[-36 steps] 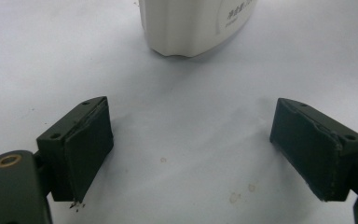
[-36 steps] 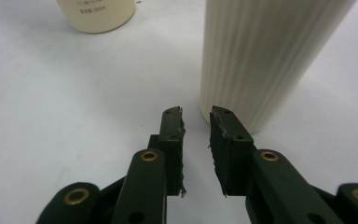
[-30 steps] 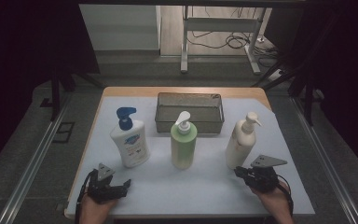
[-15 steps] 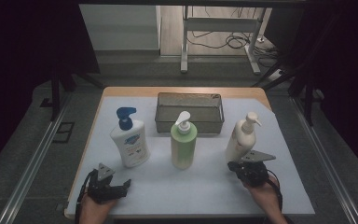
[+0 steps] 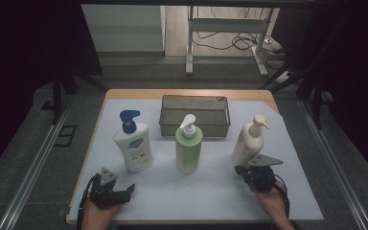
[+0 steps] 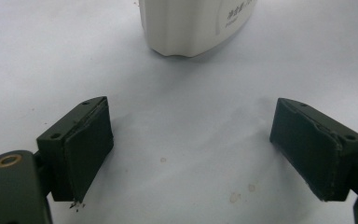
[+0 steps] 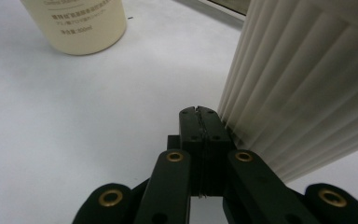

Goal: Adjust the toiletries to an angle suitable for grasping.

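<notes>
Beside the right gripper [image 7: 199,112], just off its right flank, stands the ribbed cream bottle [image 7: 307,88]. The jaws are pressed flat together with nothing between them, tips level with the bottle's base; they have just finished closing. Touching or a hair apart: can't tell from the right gripper view. In the high view the right gripper [image 5: 246,169] sits at the near foot of that cream pump bottle [image 5: 247,143], right hand [image 5: 268,190] behind it. Judgement: closed jaws next to the wall, not around it, read as a nudge or push setup rather than a grasp.

Ahead and to its left, well apart, is the green bottle [image 5: 188,149], seen in the right gripper view as a pale cylinder [image 7: 77,23].

Left gripper [image 6: 193,154]: jaws spread wide, empty, low over the white mat [image 6: 191,102]. Straight ahead of it, near but apart, is the base of the blue-pump bottle [image 6: 193,25]; high view puts that bottle [image 5: 133,143] just beyond the left gripper [image 5: 124,190]. Looks parked, pre-opened for a side grab.

Beyond all three bottles sits the wire basket [image 5: 195,128], likely the drop-off, empty as far as visible.
</notes>
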A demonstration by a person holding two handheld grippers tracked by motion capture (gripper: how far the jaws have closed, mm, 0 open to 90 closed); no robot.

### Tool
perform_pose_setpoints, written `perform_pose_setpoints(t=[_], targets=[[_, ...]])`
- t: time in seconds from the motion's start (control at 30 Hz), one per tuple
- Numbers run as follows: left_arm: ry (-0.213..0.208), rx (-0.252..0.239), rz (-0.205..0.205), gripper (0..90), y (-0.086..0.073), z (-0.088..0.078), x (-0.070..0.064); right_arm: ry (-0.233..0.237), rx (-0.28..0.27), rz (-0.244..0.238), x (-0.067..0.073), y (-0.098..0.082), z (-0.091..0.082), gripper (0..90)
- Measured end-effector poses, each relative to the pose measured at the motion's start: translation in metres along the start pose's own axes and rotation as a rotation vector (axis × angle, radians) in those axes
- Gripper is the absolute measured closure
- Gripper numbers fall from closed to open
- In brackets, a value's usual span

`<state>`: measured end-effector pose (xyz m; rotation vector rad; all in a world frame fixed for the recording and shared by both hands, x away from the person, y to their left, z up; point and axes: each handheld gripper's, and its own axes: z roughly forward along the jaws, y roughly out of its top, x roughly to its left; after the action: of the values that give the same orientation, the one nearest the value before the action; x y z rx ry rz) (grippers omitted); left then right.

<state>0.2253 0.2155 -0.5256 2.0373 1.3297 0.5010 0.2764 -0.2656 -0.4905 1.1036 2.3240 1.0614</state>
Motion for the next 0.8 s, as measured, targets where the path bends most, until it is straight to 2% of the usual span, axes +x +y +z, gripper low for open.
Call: perform_pose_setpoints(t=[0.8], targets=[[0.0,0.0,0.0,12.7,0.0,0.0,0.0,-0.047,-0.003,0.037,-0.025,-0.008,-0.012,89.3]])
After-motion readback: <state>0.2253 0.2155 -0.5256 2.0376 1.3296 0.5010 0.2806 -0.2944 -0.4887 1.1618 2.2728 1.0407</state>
